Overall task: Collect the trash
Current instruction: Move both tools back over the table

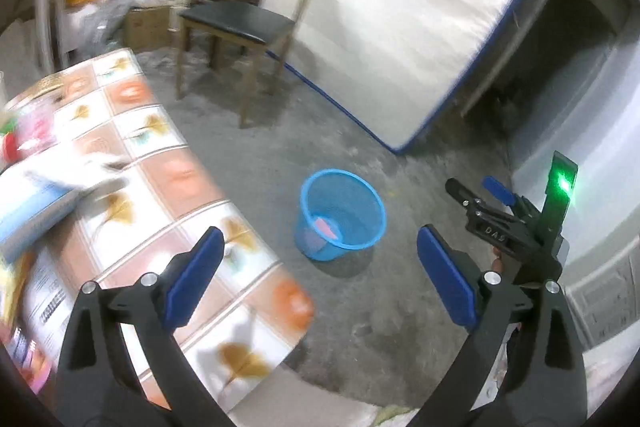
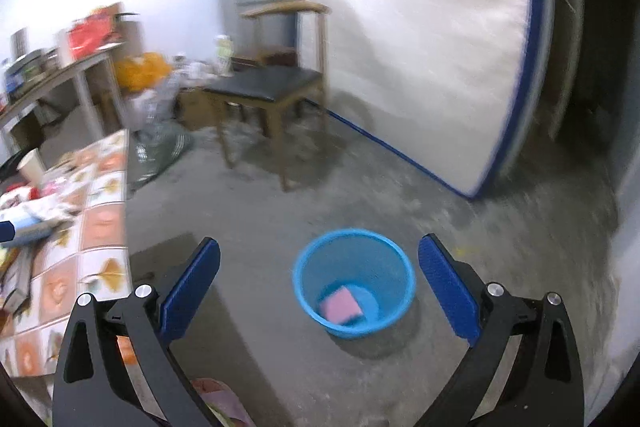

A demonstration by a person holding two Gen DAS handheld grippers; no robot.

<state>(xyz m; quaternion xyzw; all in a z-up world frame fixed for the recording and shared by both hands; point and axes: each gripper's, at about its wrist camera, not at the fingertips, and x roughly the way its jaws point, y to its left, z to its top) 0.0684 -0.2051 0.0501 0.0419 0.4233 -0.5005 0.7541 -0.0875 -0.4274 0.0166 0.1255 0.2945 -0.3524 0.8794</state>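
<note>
A blue plastic bin [image 1: 340,213] stands on the concrete floor; it also shows in the right wrist view [image 2: 354,281]. A pink flat item [image 2: 342,307] lies inside it, seen too in the left wrist view [image 1: 326,227]. My left gripper [image 1: 318,279] is open and empty, above the table's corner and short of the bin. My right gripper [image 2: 320,291] is open and empty, above the floor with the bin between its fingers in view. It also shows at the right in the left wrist view [image 1: 478,193]. Blurred trash [image 1: 44,163] lies on the table [image 1: 208,211].
A wooden chair [image 1: 248,23] with a black seat stands behind the bin. A white mattress [image 1: 400,19] with blue edging leans against the wall. Clutter and a side table [image 2: 80,75] fill the far left corner. A paper cup [image 2: 32,163] stands on the patterned table.
</note>
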